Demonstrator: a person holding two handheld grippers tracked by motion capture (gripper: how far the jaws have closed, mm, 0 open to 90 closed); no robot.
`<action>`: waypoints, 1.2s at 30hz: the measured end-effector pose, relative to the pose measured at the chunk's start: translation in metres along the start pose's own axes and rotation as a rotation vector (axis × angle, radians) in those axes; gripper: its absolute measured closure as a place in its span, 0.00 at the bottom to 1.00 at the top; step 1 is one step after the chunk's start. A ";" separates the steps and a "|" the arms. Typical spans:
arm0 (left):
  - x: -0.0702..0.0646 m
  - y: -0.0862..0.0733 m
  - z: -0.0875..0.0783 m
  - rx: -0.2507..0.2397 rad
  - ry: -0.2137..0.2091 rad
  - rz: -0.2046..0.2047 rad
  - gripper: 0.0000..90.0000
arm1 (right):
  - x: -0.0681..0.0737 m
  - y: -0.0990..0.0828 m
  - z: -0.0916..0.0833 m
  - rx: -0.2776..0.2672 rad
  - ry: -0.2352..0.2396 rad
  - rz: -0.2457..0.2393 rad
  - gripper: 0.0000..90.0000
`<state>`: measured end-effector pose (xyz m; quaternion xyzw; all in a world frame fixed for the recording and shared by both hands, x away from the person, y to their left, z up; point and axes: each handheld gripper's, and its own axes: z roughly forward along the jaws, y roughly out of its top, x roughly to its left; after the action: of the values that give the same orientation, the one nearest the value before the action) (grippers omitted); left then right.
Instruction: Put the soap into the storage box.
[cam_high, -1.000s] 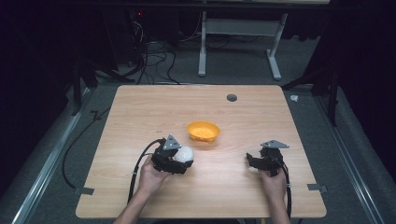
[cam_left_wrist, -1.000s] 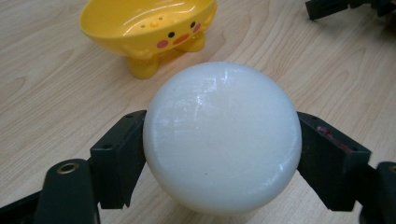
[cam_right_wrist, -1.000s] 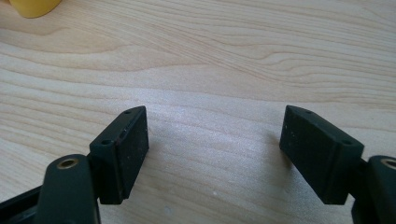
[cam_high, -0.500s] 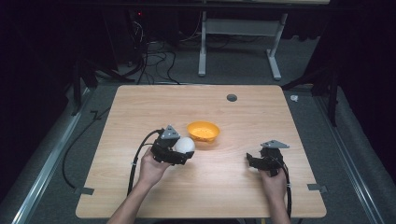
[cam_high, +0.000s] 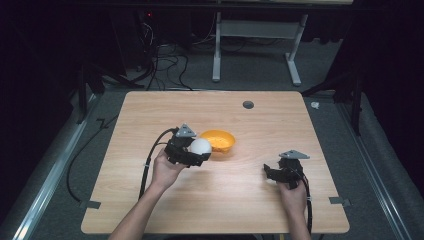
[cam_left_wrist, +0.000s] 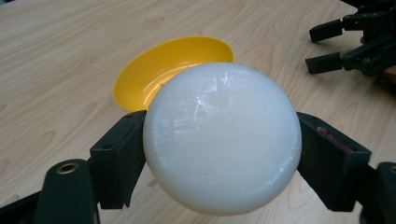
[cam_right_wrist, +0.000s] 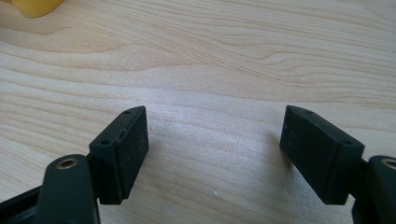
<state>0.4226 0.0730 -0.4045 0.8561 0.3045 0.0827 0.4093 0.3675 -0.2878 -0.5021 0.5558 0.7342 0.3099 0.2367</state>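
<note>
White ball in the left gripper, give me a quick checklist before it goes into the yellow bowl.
1. Grip: the left gripper has its jaws clamped on both sides of the white ball. Ok.
2. Bowl free: the yellow bowl shows nothing inside. Ok.
3. Ball over the bowl: in the high view the ball sits beside the bowl's left rim, not over its middle. Not ok.
4. Right gripper out of the way: open, apart from the bowl. Ok.
5. Height above the rim: cannot tell.
</note>
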 end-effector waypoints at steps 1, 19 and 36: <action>0.000 0.001 0.000 0.002 -0.002 0.001 0.26 | 0.000 0.000 0.000 0.001 -0.001 -0.001 0.27; 0.006 0.021 0.015 0.018 0.020 -0.019 0.26 | 0.001 0.000 0.000 0.002 -0.001 -0.006 0.27; 0.013 0.043 0.042 0.058 0.053 -0.007 0.26 | 0.001 0.000 0.000 0.001 0.003 -0.002 0.27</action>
<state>0.4691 0.0331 -0.4013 0.8640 0.3207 0.0947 0.3763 0.3673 -0.2873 -0.5021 0.5545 0.7354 0.3100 0.2357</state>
